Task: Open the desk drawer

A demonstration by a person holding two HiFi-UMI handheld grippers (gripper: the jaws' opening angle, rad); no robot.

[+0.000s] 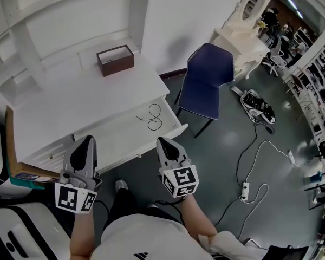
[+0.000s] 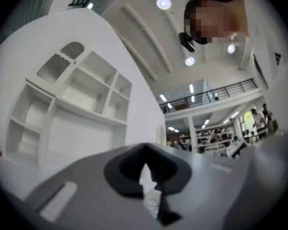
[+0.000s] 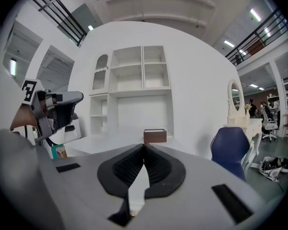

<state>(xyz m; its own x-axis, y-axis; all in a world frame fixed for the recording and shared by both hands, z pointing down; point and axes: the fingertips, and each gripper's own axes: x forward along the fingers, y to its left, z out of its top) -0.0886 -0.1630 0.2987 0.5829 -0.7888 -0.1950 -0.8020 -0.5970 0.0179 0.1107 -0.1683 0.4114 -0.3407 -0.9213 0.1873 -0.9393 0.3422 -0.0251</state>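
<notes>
The white desk (image 1: pixel 81 96) has its drawer (image 1: pixel 131 136) pulled out towards me, with a looped black cable (image 1: pixel 154 117) lying inside. Both grippers hang in front of the drawer, touching nothing. My left gripper (image 1: pixel 86 141) is at the drawer's left end, its jaws together and empty (image 2: pixel 145 147). My right gripper (image 1: pixel 163 141) is near the drawer's right end, also shut on nothing (image 3: pixel 144 146). In the right gripper view the left gripper (image 3: pixel 57 110) shows at the left, and the desk top (image 3: pixel 105 142) lies ahead.
A brown open box (image 1: pixel 115 60) stands at the back of the desk, below the white shelf unit (image 3: pixel 134 80). A blue chair (image 1: pixel 207 79) stands right of the desk, with a white vanity (image 1: pixel 244 34) behind it. A power strip (image 1: pixel 244 190) and cables lie on the floor.
</notes>
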